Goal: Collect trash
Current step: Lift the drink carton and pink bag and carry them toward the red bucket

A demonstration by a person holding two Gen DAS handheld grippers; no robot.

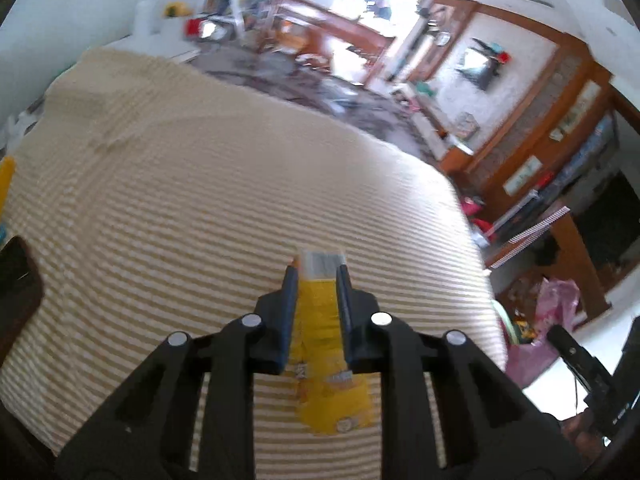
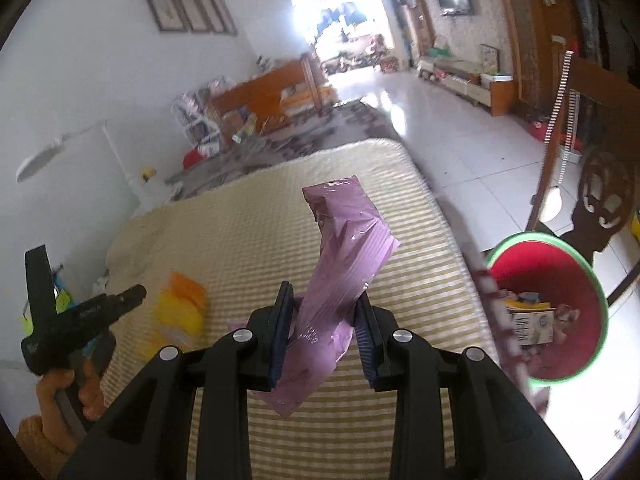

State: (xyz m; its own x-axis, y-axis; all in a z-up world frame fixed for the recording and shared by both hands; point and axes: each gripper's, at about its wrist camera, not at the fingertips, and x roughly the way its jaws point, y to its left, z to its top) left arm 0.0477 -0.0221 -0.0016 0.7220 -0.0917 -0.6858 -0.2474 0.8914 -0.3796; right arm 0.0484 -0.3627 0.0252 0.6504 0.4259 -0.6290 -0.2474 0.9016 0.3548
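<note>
My left gripper [image 1: 317,276] is shut on a yellow snack wrapper [image 1: 334,400] with a silver end, held just above the striped cream bed cover [image 1: 200,200]. My right gripper [image 2: 323,300] is shut on a crumpled lilac plastic wrapper [image 2: 348,240] that sticks up between its fingers. To its right, beside the bed [image 2: 248,220], stands a bin [image 2: 520,236] with a green rim and red inside, holding several pieces of trash. In the right wrist view the yellow wrapper [image 2: 182,312] shows blurred at the left, by a black tool in a person's hand [image 2: 60,392].
A dark wooden chair [image 2: 592,184] stands just behind the bin. White floor tiles [image 2: 460,140] run along the bed's right side. A dark object [image 1: 16,280] lies at the bed's left edge. Wooden cabinets [image 1: 520,152] line the far wall.
</note>
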